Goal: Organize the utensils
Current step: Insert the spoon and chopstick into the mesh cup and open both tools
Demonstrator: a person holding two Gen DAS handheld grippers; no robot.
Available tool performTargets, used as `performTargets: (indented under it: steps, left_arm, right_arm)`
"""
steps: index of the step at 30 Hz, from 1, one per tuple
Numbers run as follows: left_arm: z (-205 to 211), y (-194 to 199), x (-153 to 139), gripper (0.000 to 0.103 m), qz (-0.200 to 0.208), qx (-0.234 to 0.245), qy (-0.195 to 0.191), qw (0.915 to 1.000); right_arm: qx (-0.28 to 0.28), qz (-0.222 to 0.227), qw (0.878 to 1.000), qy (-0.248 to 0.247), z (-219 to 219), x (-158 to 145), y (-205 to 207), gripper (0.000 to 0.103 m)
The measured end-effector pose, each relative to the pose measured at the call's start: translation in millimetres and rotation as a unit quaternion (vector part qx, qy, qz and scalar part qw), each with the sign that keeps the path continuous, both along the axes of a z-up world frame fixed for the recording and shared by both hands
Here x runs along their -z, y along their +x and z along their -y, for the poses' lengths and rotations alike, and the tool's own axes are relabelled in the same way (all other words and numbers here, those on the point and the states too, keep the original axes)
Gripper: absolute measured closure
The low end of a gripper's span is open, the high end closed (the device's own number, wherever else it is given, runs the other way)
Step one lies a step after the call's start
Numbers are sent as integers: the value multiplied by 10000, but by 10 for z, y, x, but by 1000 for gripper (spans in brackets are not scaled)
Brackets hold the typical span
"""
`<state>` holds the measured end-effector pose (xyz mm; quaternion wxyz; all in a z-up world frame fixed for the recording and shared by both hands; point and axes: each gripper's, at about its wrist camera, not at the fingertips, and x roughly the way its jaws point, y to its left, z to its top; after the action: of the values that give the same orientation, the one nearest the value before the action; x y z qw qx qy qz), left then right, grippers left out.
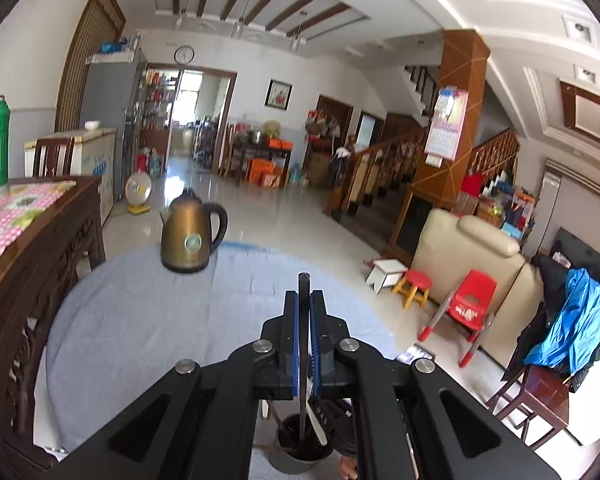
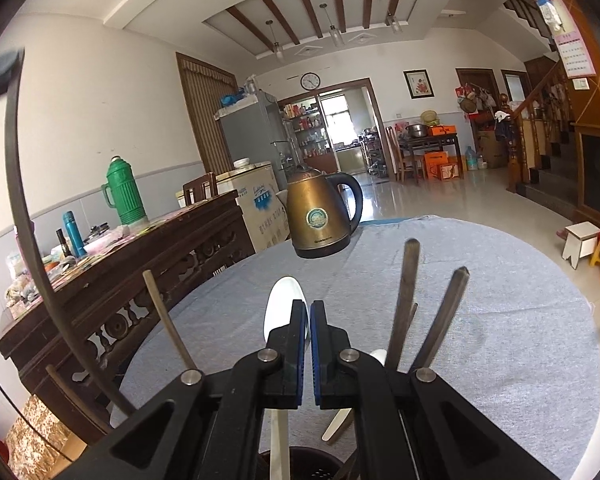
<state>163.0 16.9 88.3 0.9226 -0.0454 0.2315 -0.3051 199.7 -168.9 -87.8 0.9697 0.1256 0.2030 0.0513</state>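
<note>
Left gripper (image 1: 303, 300) pinching dark chopstick (image 1: 303, 280) upright over holder (image 1: 305, 446). Right gripper (image 2: 309, 310) jaws nearly touching; white spoon (image 2: 284, 300) alongside, grip unclear. Kettle (image 2: 320, 216) standing beyond.

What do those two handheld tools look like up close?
Both look alike: the left gripper and right gripper are matte black plastic, with angular arms holding triangular cut-outs, round silver pivot bolts, and two flat fingers lined with blue pads. No cables, markings or sleeves show.
</note>
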Motion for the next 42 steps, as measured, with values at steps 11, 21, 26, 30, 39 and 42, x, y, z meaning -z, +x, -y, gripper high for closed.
performTargets:
  steps: [11,21,26,30,39,42]
  left_arm:
    - [71,65,360,98,-427,-227,110,9988]
    - [67,70,418,98,-492,-346,180,9980]
    - [70,51,394,98,-466,-348,215,9981]
    - [69,61,395,98,-514,-352,250,9977]
    - [91,61,403,98,-666,-280,330,9968]
    - [100,59,421,98,-665,-282,345,9968]
  right_arm:
    - [136,261,9995,-107,-18,20,-66,100]
    - [166,376,9989,-229,-57,16,-181,100]
    - [108,414,9985,-340,-102,-6,-246,99]
    - [36,375,9987,-354,-113,14,-267,99]
    - [-26,312,9994,-143,-45,0,-406,99]
    - [21,376,9991,-216,-66,-6,-429,99]
